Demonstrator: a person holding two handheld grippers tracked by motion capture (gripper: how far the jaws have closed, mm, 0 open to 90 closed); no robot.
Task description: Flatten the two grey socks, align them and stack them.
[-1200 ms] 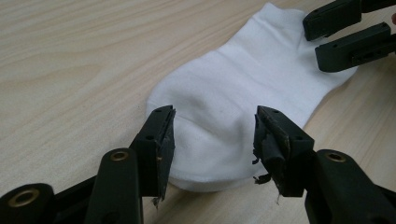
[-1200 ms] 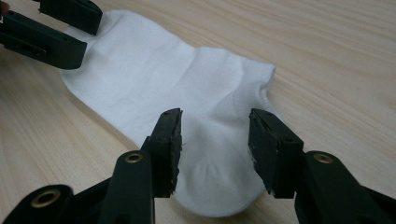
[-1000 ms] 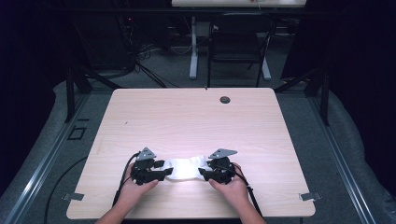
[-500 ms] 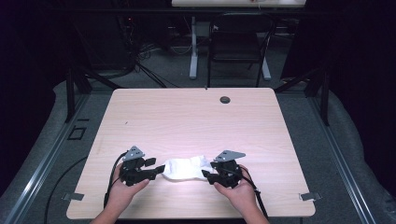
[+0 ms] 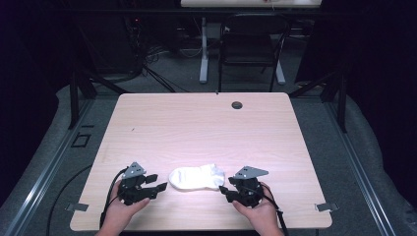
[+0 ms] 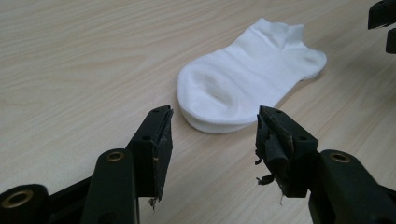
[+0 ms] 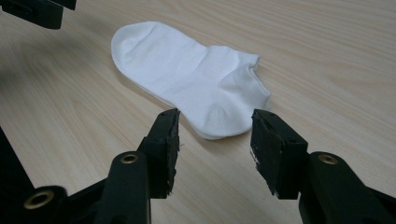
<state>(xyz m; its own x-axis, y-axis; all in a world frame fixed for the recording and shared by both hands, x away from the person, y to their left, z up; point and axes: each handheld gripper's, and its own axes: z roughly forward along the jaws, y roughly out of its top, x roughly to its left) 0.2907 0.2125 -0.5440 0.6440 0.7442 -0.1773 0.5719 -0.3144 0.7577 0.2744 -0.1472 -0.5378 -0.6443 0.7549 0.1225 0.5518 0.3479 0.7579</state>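
— Sock [image 5: 196, 176] lies flat on the tabletop [image 5: 206, 128], just ahead of both spread jaws.
— We'd bring the left gripper [image 5: 156, 188] onto the toe, the right gripper [image 5: 222, 190] onto the heel, pinching squarely.

left claw [image 5: 158, 187] off sock [image 5: 196, 177] | right claw [image 5: 223, 190] off sock | both drawn apart

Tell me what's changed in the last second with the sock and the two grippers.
Both grippers have let go of the white sock and drawn apart: the left gripper out to the left, the right gripper to the right, jaws open. The sock stays flat on the table, near its front edge.
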